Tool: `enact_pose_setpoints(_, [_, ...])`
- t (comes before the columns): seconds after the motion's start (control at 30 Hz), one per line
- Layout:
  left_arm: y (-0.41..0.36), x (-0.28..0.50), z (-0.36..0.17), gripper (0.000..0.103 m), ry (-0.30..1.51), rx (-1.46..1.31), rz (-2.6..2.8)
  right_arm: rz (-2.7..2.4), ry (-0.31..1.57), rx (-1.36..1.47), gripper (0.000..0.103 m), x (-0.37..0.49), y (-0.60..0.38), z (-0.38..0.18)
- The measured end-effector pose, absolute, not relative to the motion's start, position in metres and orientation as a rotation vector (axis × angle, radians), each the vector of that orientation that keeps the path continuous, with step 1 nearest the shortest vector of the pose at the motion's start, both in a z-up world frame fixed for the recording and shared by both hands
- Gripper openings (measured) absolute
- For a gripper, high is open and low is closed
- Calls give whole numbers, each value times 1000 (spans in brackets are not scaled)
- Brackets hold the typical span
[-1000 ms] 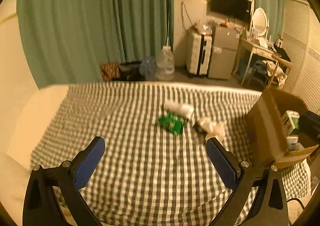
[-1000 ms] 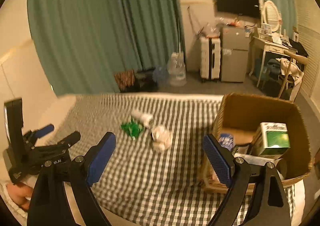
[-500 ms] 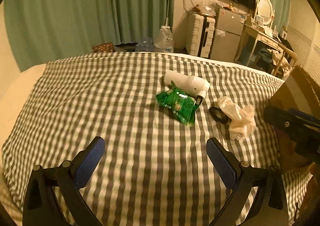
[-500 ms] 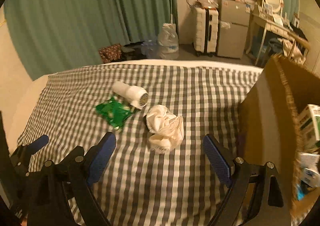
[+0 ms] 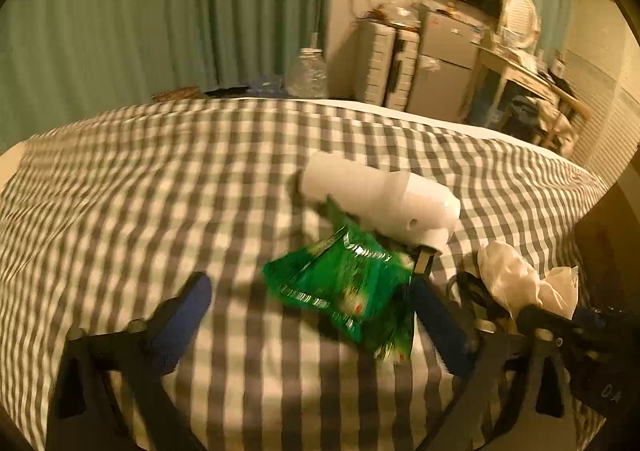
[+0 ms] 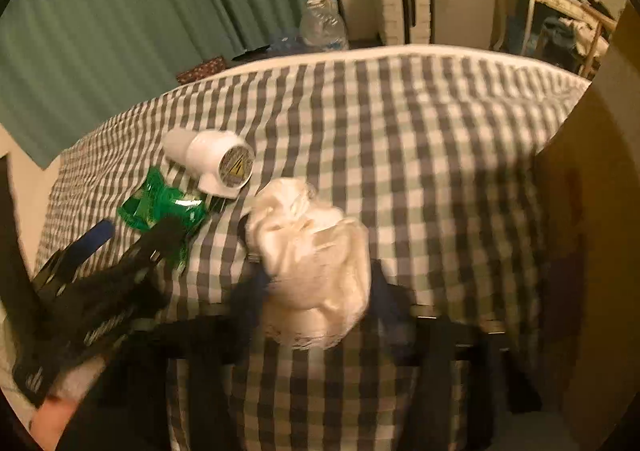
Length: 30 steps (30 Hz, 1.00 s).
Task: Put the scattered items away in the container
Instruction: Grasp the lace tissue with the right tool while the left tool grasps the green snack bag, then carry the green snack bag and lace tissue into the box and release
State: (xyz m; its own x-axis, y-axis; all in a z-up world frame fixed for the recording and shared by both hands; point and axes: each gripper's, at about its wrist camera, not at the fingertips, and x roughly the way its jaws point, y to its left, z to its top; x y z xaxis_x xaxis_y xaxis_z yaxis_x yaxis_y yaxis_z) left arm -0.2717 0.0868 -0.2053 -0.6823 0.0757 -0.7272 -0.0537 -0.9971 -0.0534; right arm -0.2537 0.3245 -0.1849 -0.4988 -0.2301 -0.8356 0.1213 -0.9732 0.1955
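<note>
Closing right gripper [image 6: 318, 287]: its jaws are coming together around the crumpled cream cloth [image 6: 312, 263], which is sitting between the dark fingers at 6 o'clock in the right wrist view; whether the pads are pressing it yet is blurred.
Closing left gripper [image 5: 308, 315]: its blue pads are narrowing on either side of the green snack packet [image 5: 348, 291], the 3 o'clock pad touching or just beside the packet's edge (motion blur is hiding which), the 9 o'clock pad standing apart from it.
Green snack packet: lying on the checked bedspread [image 5: 160, 179], its far corner tucked under the white hair dryer [image 5: 380, 203].
White hair dryer: resting just beyond the packet, toward 12 o'clock, its round end facing the right wrist camera.
Cream cloth: lying at 3 o'clock of the packet in the left wrist view, a black band just beside it.
Cardboard box [image 6: 600, 211]: rising at 3 o'clock, its wall filling the right edge.
Green curtain [image 5: 140, 19]: hanging farthest off, at 11 o'clock.
</note>
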Motion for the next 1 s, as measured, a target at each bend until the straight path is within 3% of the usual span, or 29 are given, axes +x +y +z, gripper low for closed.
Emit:
enact_pose_setpoints(0.03, [90, -273, -207, 40, -29, -1210, 2774, -2565, -126, 1458, 26, -252, 323, -186])
enact_pose_setpoints(0.13, [90, -266, -204, 33, -63, -1190, 2725, -2600, -75, 1442, 25, -246, 322, -181])
enact_pose_setpoints(0.37, [72, -194, -170, 33, -24, -1125, 2767, -2615, -66, 1387, 19, -226, 322, -143])
enact_pose_setpoints(0.53, [48, -142, -128, 33, -237, -1097, 2790, -2621, -37, 1312, 18, -190, 322, -99])
enact_pose_setpoints(0.8, [59, -85, -60, 33, -155, -1152, 2768, -2630, -54, 1175, 18, -119, 345, -15])
enact_pose_setpoints(1.0, [88, -57, -5, 33, -208, -1096, 2734, -2713, 41, 999, 18, -69, 374, 63])
